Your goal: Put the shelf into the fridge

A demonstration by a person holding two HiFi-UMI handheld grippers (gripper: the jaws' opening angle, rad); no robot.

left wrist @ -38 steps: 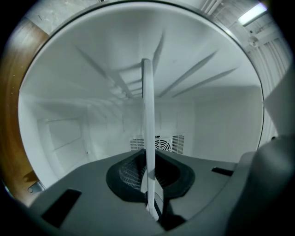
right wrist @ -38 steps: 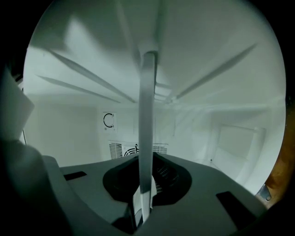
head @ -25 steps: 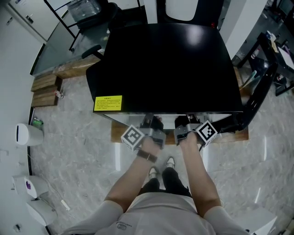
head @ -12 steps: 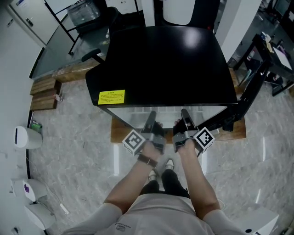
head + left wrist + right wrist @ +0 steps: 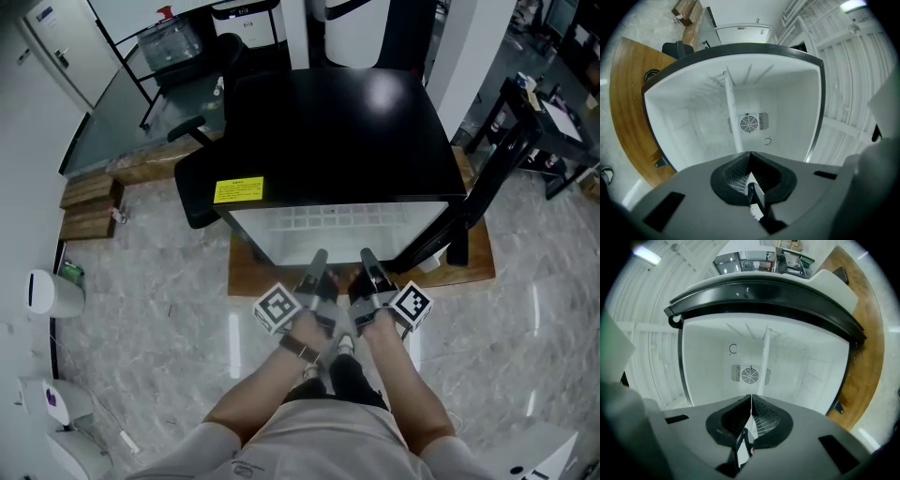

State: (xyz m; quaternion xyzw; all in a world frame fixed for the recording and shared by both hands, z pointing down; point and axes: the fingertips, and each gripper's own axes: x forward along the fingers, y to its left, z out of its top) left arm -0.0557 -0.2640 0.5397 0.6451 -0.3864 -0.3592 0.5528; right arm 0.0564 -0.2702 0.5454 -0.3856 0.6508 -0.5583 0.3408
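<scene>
Shelf (image 5: 732,110): inside the fridge (image 5: 337,131) — seen edge-on across the middle of its white chamber.
Left hand-held gripper (image 5: 320,255): jaws closed together, empty, just before the open fridge.
Right hand-held gripper (image 5: 367,254): also closed — holds nothing.

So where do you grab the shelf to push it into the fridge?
By its thin front edge, coming from the open front of the fridge. The shelf is a flat, level sheet, so jaws pinch that edge while the rest slides in. The left hand-held gripper and right hand-held gripper are shut there, side by side.
</scene>
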